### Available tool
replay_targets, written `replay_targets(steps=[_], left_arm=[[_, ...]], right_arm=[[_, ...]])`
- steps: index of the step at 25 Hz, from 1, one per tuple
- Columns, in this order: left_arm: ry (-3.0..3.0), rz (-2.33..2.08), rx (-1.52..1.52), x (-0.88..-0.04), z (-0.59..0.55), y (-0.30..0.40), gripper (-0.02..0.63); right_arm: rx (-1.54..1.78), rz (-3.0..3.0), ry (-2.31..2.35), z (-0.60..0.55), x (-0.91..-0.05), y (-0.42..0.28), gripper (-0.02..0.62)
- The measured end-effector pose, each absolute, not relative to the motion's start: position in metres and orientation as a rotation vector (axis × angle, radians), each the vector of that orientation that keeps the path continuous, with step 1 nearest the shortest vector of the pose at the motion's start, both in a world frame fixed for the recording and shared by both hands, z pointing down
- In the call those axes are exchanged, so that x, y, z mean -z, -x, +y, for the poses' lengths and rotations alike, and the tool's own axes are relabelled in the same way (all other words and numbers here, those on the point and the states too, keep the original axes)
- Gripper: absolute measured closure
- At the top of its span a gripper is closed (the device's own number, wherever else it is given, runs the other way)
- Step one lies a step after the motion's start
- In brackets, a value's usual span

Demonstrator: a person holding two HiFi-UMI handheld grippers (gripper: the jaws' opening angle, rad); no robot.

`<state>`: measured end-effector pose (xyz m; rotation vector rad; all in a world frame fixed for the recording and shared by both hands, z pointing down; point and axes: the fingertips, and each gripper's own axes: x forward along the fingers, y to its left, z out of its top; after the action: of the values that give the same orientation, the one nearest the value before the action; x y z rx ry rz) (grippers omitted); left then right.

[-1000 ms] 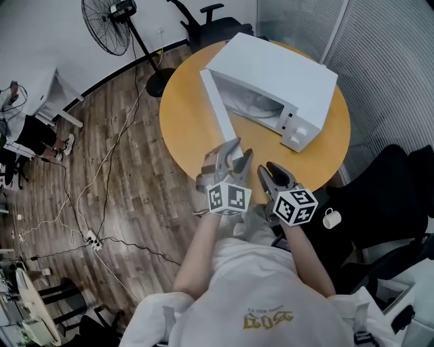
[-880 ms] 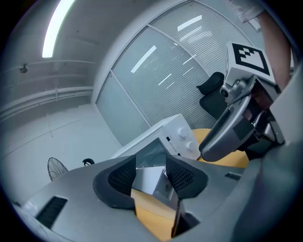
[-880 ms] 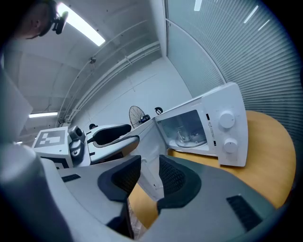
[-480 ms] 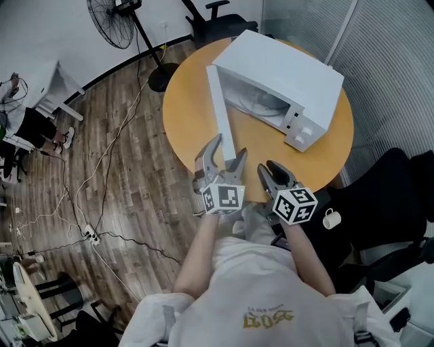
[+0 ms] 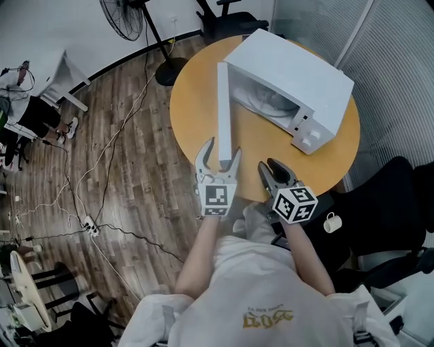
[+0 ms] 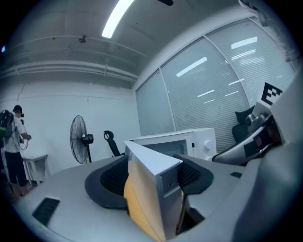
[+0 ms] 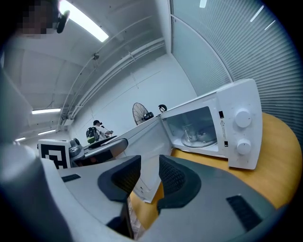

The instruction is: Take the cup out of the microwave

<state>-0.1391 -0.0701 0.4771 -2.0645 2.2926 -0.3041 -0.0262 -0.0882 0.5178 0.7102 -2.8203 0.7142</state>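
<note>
At the left a fan [image 5: 125,17] stands on the wood floor [image 5: 122,135], where cables [image 5: 102,176] trail past the rim of the round desk [image 5: 193,101]. The left gripper [image 5: 222,150] reaches over the desk's near edge. Its jaws are spread wide, having just been opening, with the free edge of the microwave door [image 5: 224,112] between them. The left pad stands clear of the door and the right pad lies close beside it. The door swings out toward the person, leaving the cavity of the microwave [image 5: 291,71] open. The cup [image 7: 190,133] sits deep inside on the glass turntable [image 7: 199,142], well apart from both grippers and to the right of the door. The right gripper [image 5: 267,165] hovers just right of the door's end, jaws a narrow gap apart and holding nothing, with bare desk between it and the cavity. The cup is small and see-through, so its shape is hard to make out, and in the head view the microwave's top hides it. A white mug [image 5: 331,221] shows at far right beside a black chair [image 5: 400,203].
</note>
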Motion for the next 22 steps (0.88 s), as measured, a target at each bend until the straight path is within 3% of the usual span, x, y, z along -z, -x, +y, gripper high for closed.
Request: replay_targets(steps=[13, 22], left_arm=[[2.112, 2.479, 0.044, -0.487, -0.055, 0.167, 0.374], [2.067, 2.552, 0.070, -0.493, -0.046, 0.197, 0.434]], right_arm=[[-0.617, -2.828, -0.693, -0.096, -0.514, 0.039, 0.465], [-0.603, -2.817, -0.718, -0.102, -0.515, 0.042, 0.465]])
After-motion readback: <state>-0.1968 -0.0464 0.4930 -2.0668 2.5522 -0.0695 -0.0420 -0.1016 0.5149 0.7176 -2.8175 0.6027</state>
